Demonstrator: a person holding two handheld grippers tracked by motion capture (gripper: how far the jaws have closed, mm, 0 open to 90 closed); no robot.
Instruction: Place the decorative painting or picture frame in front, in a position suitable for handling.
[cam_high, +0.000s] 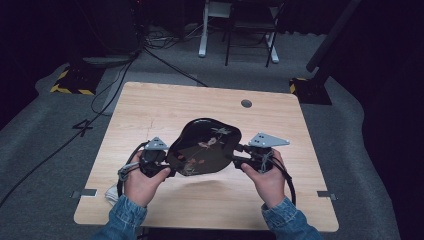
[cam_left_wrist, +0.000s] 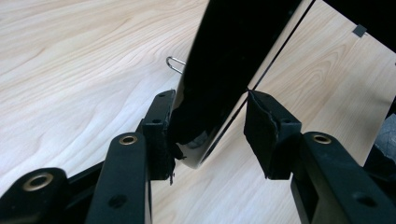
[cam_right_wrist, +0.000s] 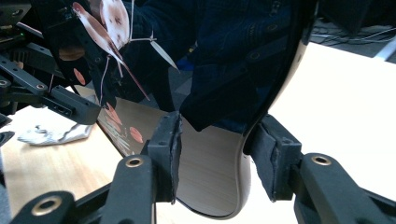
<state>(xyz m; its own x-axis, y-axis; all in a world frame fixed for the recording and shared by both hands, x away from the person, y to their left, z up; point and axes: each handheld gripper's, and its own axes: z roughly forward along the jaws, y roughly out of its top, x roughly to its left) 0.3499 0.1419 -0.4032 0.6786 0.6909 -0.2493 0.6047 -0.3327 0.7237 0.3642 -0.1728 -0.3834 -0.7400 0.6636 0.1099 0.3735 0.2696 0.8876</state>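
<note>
Black lacquer tray (cam_high: 205, 147) pinched at opposite rims by left tongs (cam_high: 170, 167) and right tongs (cam_high: 234, 154).

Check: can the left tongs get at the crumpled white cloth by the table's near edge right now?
Probably not: left tongs hold the glossy black flower-patterned tray aloft, and the white cloth lies back beside that wrist.

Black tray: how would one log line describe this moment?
black tray | tilted, lifted off table | left tongs grip one rim | right tongs grip opposite rim
</note>
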